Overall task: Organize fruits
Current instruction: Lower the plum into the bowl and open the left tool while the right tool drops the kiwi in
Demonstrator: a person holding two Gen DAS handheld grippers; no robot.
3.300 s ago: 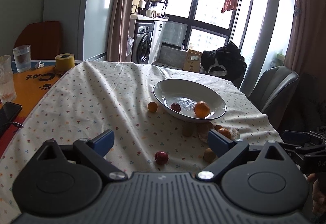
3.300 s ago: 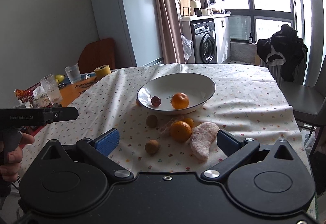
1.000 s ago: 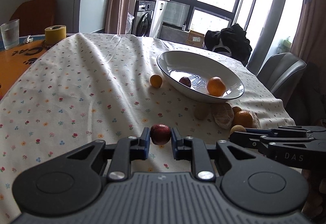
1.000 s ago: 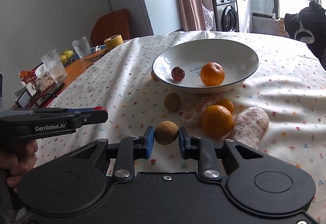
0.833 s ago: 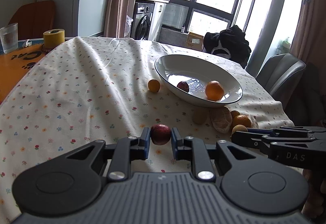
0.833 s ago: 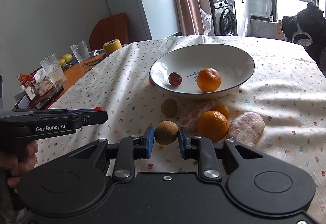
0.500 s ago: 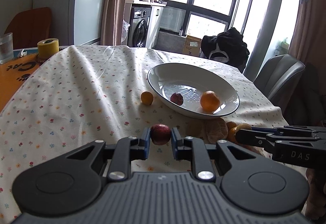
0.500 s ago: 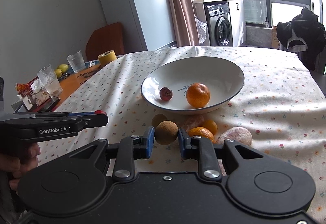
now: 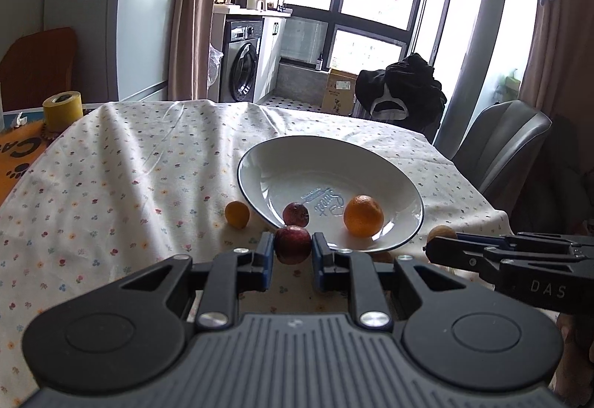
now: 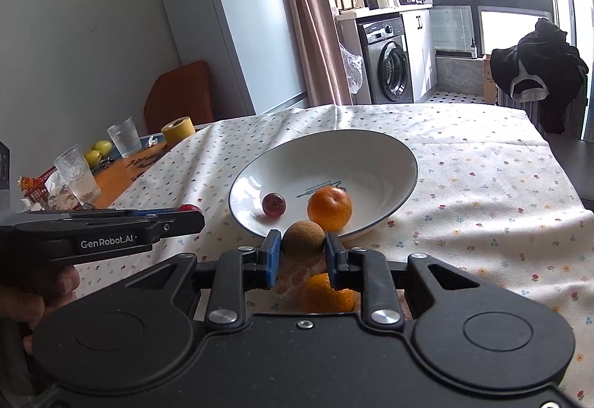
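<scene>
Grippers raised at the near rim of the white bowl (image 9: 404, 181): my left gripper (image 9: 292, 254) is clamped on a dark red fruit (image 9: 292, 244), my right gripper (image 10: 302, 252) on a brown round fruit (image 10: 302, 238). An orange (image 9: 363, 215) and a second red fruit (image 9: 296, 214) lie inside the bowl on the cloth-covered worktop (image 9: 130, 166).

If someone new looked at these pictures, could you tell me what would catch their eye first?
Most likely the two loaded grippers: the left gripper clamps a dark red fruit and the right gripper clamps a brown round fruit, both near the front rim of the white bowl. Inside it lie an orange and another small dark red fruit.
</scene>
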